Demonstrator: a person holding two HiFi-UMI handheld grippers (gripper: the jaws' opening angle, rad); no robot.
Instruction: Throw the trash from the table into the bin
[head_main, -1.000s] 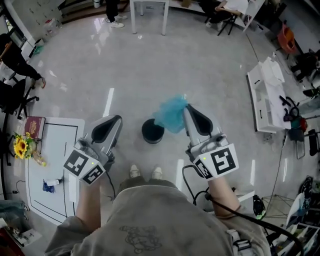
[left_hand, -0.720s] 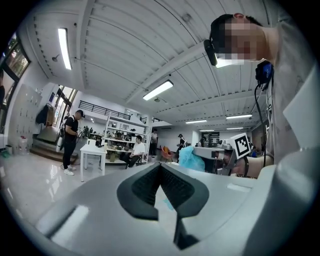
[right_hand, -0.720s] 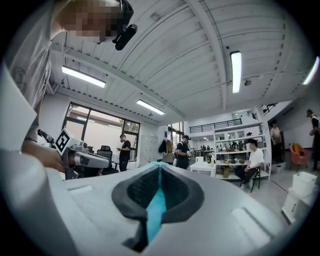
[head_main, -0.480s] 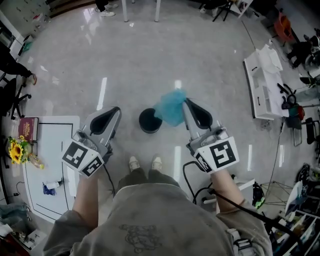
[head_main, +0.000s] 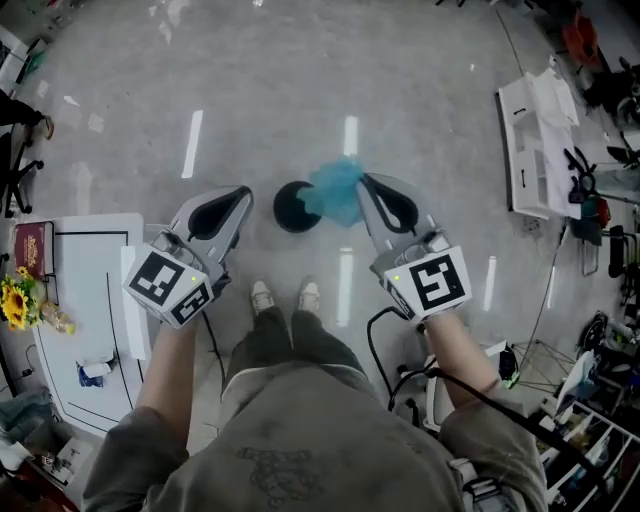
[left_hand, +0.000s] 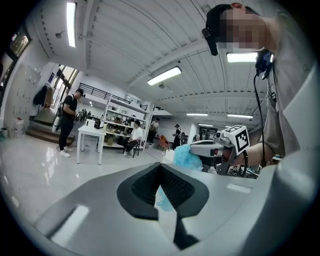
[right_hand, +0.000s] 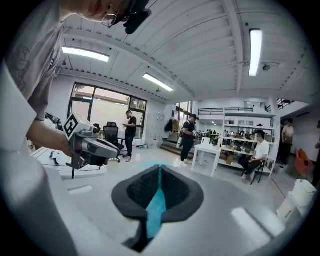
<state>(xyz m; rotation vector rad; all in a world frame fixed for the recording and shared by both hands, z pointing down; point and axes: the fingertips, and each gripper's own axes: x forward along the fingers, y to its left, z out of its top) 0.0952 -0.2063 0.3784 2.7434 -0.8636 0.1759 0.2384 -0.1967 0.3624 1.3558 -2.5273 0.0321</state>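
The right tongs (head_main: 363, 182), pinching the crumpled light-blue trash (head_main: 330, 192), have sunk toward the round black bin (head_main: 288, 208) on the floor, the trash now overlapping its rim; the left tongs (head_main: 243, 193) are pressed together, empty; release looks near.

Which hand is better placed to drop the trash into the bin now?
Right. The right gripper is shut on the blue trash, close by the black bin; the left gripper is shut and empty.
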